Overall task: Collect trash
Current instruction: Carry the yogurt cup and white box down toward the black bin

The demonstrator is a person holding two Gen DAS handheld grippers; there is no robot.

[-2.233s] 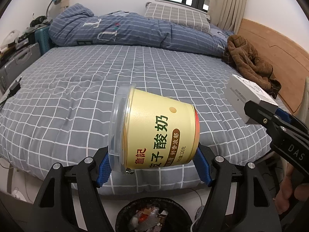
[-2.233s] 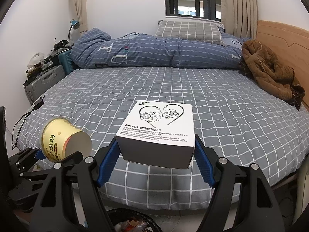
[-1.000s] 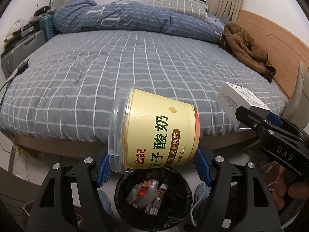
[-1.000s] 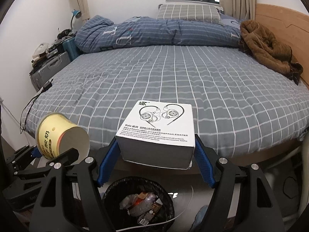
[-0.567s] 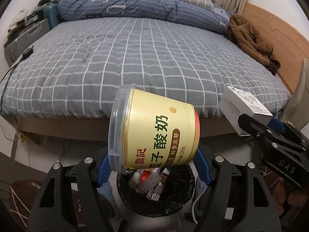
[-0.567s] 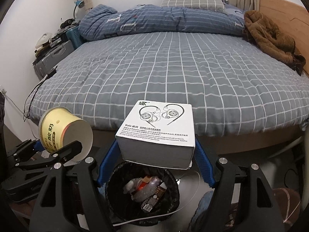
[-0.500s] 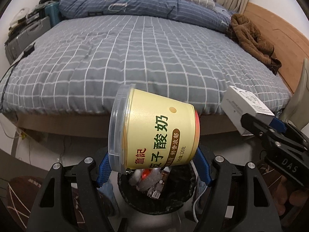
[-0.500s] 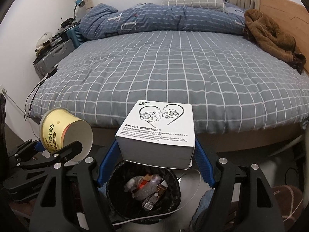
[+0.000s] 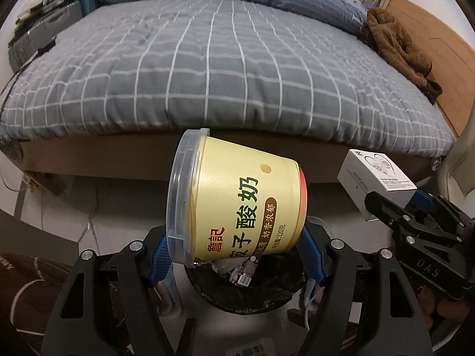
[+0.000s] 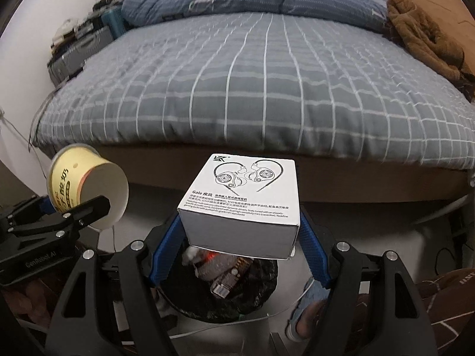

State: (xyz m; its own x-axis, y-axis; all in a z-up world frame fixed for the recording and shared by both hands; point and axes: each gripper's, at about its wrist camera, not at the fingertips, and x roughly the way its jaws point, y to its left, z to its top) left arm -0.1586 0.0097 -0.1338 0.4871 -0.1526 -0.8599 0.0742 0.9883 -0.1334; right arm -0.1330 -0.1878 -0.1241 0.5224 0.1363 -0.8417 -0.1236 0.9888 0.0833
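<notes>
My left gripper (image 9: 236, 262) is shut on a yellow yogurt cup (image 9: 234, 204) with a clear lid, held on its side. A white earphone box (image 10: 242, 204) sits clamped in my right gripper (image 10: 239, 255). Both hang just above a black-lined trash bin (image 10: 249, 293) holding wrappers, which the cup and box partly hide. The left wrist view shows the bin (image 9: 267, 293) below the cup, and the box (image 9: 375, 179) with the right gripper at the right edge. The cup (image 10: 86, 190) and left gripper appear at the left of the right wrist view.
A bed (image 10: 267, 89) with a grey checked cover fills the space behind the bin, its wooden frame edge close by. A brown jacket (image 9: 397, 44) lies on its far right. Suitcases (image 10: 80, 50) stand at the left wall. Cables (image 10: 237, 323) and a slipper (image 10: 308, 305) lie on the floor.
Both grippers have sunk and tilted further down with the cup and box still held. The bed has slid up in view and the bin now sits right beneath them.
</notes>
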